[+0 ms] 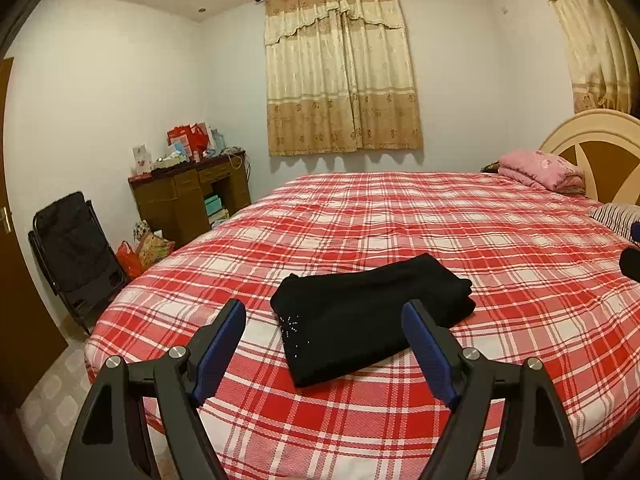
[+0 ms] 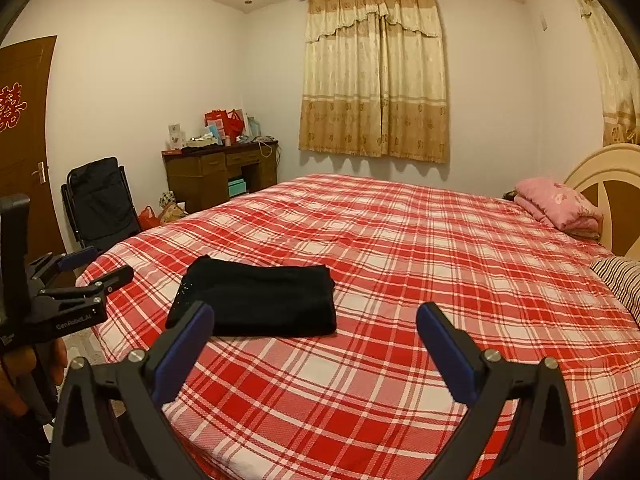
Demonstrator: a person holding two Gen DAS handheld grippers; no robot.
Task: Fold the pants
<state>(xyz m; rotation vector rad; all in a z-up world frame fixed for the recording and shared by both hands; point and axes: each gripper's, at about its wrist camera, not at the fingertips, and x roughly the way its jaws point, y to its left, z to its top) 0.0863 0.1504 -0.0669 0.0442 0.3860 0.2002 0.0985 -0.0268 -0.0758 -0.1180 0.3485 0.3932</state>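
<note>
Black pants lie folded into a compact rectangle on the red plaid bed cover, a patch of small shiny studs showing near their left edge. My left gripper hovers just in front of them, jaws wide open with nothing between the blue pads. In the right wrist view the same folded pants rest ahead and to the left of my right gripper, which is also open and empty above the bed cover. The left gripper appears at that view's left edge, held by a hand.
A pink folded blanket and a striped pillow lie by the headboard at the right. Past the bed's left edge stand a black folding chair, a cluttered wooden desk and bags on the floor. A door is at far left.
</note>
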